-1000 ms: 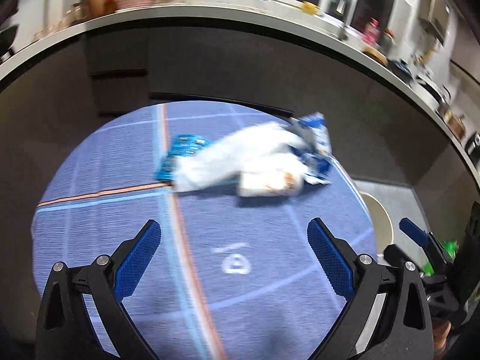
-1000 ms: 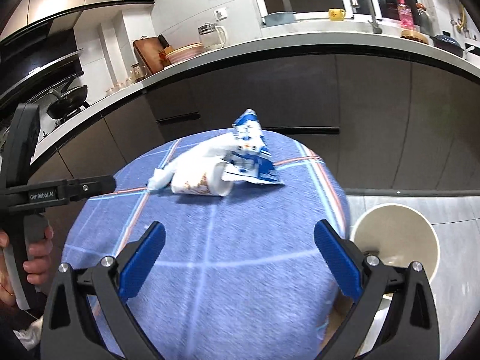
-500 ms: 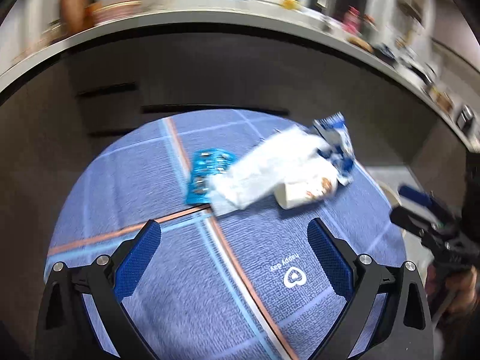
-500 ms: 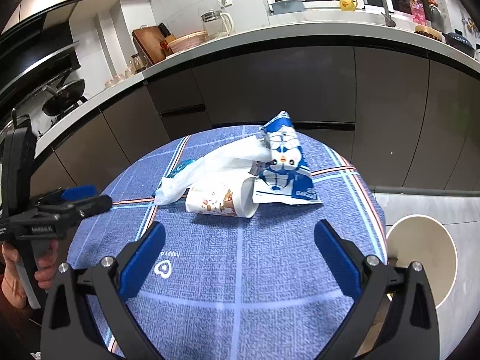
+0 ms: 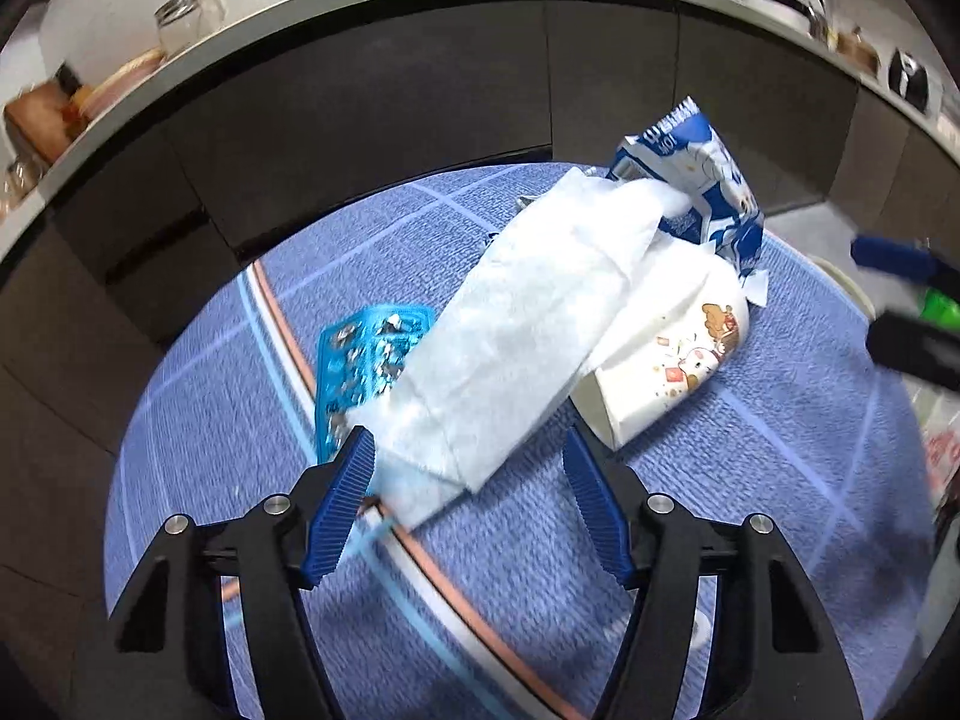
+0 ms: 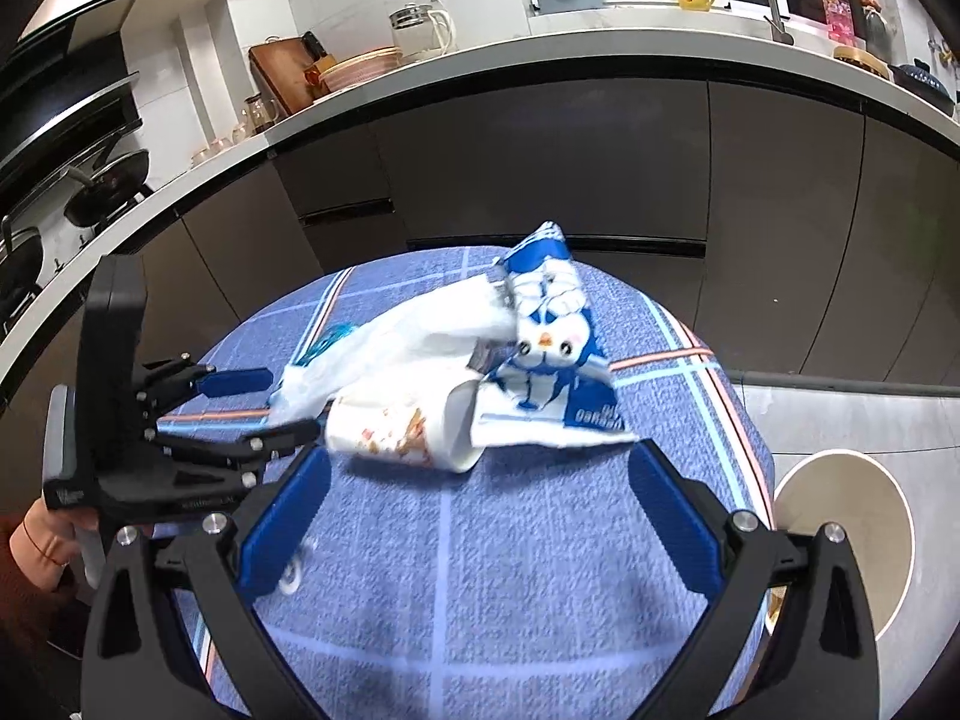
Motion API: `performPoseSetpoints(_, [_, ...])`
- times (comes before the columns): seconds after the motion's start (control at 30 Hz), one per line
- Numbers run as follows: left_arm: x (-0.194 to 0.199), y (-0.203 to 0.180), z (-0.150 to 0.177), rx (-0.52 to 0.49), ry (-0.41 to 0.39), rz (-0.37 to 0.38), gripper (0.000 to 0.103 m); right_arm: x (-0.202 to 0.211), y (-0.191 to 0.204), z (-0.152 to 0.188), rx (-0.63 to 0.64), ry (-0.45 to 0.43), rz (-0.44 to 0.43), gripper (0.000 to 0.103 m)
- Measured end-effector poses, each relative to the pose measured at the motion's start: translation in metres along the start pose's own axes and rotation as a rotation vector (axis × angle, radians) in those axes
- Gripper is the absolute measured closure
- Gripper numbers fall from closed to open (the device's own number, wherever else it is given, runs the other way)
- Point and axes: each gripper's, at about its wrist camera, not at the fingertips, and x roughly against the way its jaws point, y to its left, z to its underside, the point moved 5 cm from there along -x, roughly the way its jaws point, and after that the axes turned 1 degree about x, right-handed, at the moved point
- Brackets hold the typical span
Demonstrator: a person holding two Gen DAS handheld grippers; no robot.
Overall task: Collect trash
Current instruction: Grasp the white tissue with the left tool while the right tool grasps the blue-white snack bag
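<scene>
A pile of trash lies on the round table with the blue checked cloth (image 5: 198,396). A white tissue (image 5: 528,324) drapes over a paper cup lying on its side (image 5: 678,366), a blue-and-white snack wrapper (image 5: 702,192) and a blue blister pack (image 5: 366,354). My left gripper (image 5: 468,498) is open, its fingers either side of the tissue's near corner. My right gripper (image 6: 474,516) is open, just short of the cup (image 6: 408,426) and the wrapper (image 6: 552,348). The left gripper also shows in the right wrist view (image 6: 264,405), by the tissue (image 6: 414,336).
A white round bin (image 6: 840,534) stands on the grey floor to the right of the table. Dark kitchen cabinets (image 6: 540,162) under a counter with dishes curve behind the table.
My left gripper has moved in to the tissue's corner and its fingers have narrowed. My right gripper has moved closer to the cup and wrapper.
</scene>
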Motion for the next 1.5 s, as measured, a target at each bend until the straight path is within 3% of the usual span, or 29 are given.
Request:
performPoseSetpoints(0.23, [-0.016,0.002,-0.007,-0.001,0.011,0.002,0.041,-0.028,-0.02,-0.022,-0.06,-0.006,-0.017,0.004])
performPoseSetpoints(0.4, [-0.022,0.011,-0.009,0.063,0.015,0.043,0.06,-0.045,-0.028,-0.035,-0.078,-0.009,-0.007,0.011])
performPoseSetpoints(0.43, [-0.023,0.012,-0.009,0.071,0.016,0.048,0.062,-0.048,-0.029,-0.035,-0.079,-0.006,-0.004,0.018])
performPoseSetpoints(0.47, [-0.024,0.013,-0.01,0.08,0.016,0.057,0.071,-0.051,-0.03,-0.036,-0.079,0.0,0.004,0.023])
performPoseSetpoints(0.5, [-0.024,0.014,-0.011,0.088,0.016,0.066,0.086,-0.054,-0.03,-0.036,-0.077,0.01,0.012,0.038])
performPoseSetpoints(0.53, [-0.023,0.015,-0.011,0.099,0.015,0.075,0.097,-0.057,-0.03,-0.035,-0.072,0.022,0.025,0.06])
performPoseSetpoints(0.57, [-0.02,0.017,-0.011,0.119,0.008,0.082,0.102,-0.057,-0.03,-0.033,-0.066,0.028,0.036,0.059])
performPoseSetpoints(0.77, [0.007,0.038,-0.011,0.265,-0.07,0.11,0.102,-0.034,-0.017,-0.022,-0.012,-0.013,0.058,0.064])
performPoseSetpoints(0.93, [0.041,0.041,-0.009,0.33,-0.132,0.139,0.102,-0.007,-0.01,-0.012,-0.034,-0.045,0.039,0.064])
performPoseSetpoints(1.27, [0.101,0.009,0.0,0.369,-0.178,0.176,0.102,0.05,-0.007,0.017,-0.125,-0.094,-0.037,0.064])
performPoseSetpoints(1.5, [0.123,-0.025,-0.008,0.339,-0.194,0.185,0.102,0.089,-0.028,0.034,-0.179,-0.14,-0.015,0.064])
